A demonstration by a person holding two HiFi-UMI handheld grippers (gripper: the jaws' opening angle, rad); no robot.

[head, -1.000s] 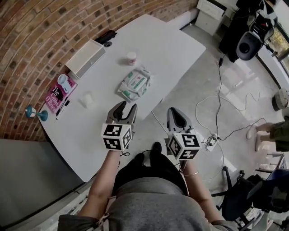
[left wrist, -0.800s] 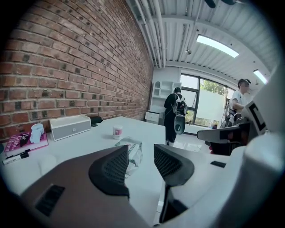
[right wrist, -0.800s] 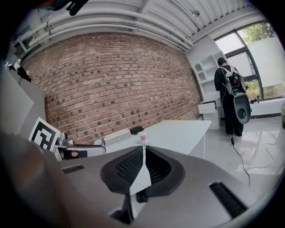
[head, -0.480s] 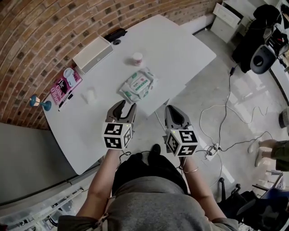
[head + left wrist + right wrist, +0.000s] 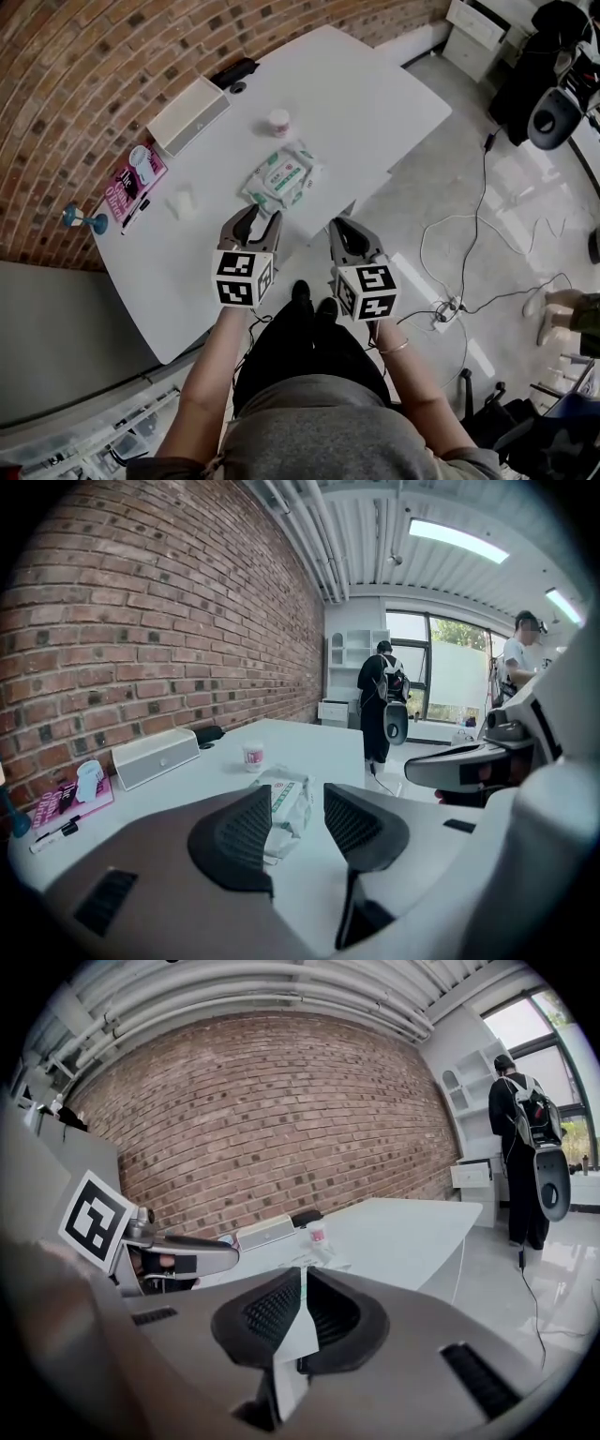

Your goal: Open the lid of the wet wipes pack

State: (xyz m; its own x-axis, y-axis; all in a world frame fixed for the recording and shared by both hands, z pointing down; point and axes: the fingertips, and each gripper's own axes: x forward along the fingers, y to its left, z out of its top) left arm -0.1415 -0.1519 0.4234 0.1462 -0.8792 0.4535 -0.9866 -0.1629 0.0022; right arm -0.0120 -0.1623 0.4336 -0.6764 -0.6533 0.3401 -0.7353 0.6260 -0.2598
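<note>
Both grippers have edged closer to the table (image 5: 375, 94). The wipes pack (image 5: 280, 176) lies on it, just ahead of my left gripper (image 5: 259, 221), whose jaws stand apart and empty. The right gripper (image 5: 343, 228) is nearly closed, holding nothing. I'm approaching only; the lid is not yet touched.

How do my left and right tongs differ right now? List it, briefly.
The left tongs stand open, with the wipes pack lying ahead beyond their gap; the right tongs are almost shut. The left tongs reach over the table; the right tongs hang past its edge, above the floor. Both are empty.
</note>
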